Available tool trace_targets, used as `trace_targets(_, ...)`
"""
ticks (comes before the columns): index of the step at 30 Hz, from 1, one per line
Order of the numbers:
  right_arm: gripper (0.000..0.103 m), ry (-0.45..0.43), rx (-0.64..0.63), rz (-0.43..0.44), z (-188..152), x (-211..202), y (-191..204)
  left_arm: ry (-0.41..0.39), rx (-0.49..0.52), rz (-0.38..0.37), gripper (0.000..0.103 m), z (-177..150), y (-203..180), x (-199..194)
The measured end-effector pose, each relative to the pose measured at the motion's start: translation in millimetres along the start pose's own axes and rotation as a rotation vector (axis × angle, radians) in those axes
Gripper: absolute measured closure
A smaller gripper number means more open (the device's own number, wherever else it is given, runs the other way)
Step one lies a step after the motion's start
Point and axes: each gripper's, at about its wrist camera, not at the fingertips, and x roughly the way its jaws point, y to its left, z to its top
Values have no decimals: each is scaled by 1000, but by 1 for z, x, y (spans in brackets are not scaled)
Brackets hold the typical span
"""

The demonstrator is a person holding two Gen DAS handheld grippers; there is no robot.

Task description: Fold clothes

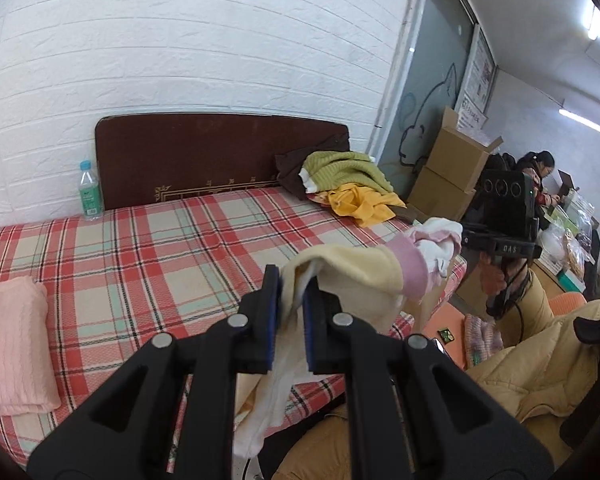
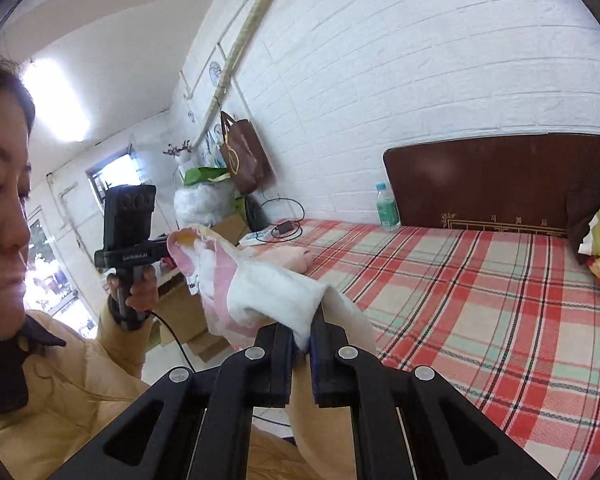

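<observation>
A person in a tan puffer jacket (image 1: 540, 356) holds a black gripper in each hand above the near edge of a bed w/ a red-and-green plaid sheet (image 1: 148, 264). The left gripper (image 1: 291, 312) pinches one end of a cream, white & pink garment (image 1: 348, 276), and the right gripper (image 2: 302, 344) pinches its other end, so the garment hangs between them off the bed. A folded pink knit (image 1: 14, 344) lies by the bed's left edge, a pile of green & yellow clothes (image 1: 352, 184) sits at the far right corner by the brown headboard (image 1: 204, 156), and a water bottle (image 1: 89, 190) stands at the far left.
</observation>
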Motion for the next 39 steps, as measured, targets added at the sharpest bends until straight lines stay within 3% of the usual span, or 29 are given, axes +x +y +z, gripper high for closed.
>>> trace_targets(4, 97, 54, 57, -60, 10, 19, -32, 90, -11, -10, 92, 12, 14, 45)
trace_targets(9, 93, 208, 207, -260, 12, 96, -134, 296, -180, 103, 92, 16, 93, 155)
trace_targets(11, 82, 290, 241, -388, 3, 126, -176, 373, -255, 151, 92, 6, 128, 199)
trace_targets(12, 71, 335, 252, -460, -3, 141, -196, 407, -291, 187, 92, -1, 145, 220)
trace_targets(15, 57, 399, 228, -563, -23, 161, -221, 500, -364, 156, 92, -30, 169, 255)
trace_targets(17, 49, 398, 224, -504, -33, 158, -219, 539, -387, 119, 92, -46, 178, 268)
trace_targets(19, 30, 411, 177, -475, -42, 152, -210, 536, -371, 68, 91, -57, 176, 265)
trace_targets(21, 29, 440, 93, -516, -50, 151, -200, 529, -371, 30, 82, -67, 175, 256)
trace_targets(23, 29, 469, 43, -540, -54, 157, -198, 534, -362, 14, 55, -76, 171, 250)
trace_targets(24, 28, 480, 31, -540, -55, 161, -201, 548, -347, 15, 52, -79, 167, 249)
trace_targets(28, 28, 520, 18, -520, -60, 183, -214, 595, -265, 48, 51, -89, 152, 252)
trace_targets(34, 29, 515, 16, -474, -58, 196, -218, 579, -332, -52, 51, -88, 160, 245)
trace_targets(39, 29, 510, 40, -437, -60, 197, -216, 574, -356, -51, 51, -96, 172, 233)
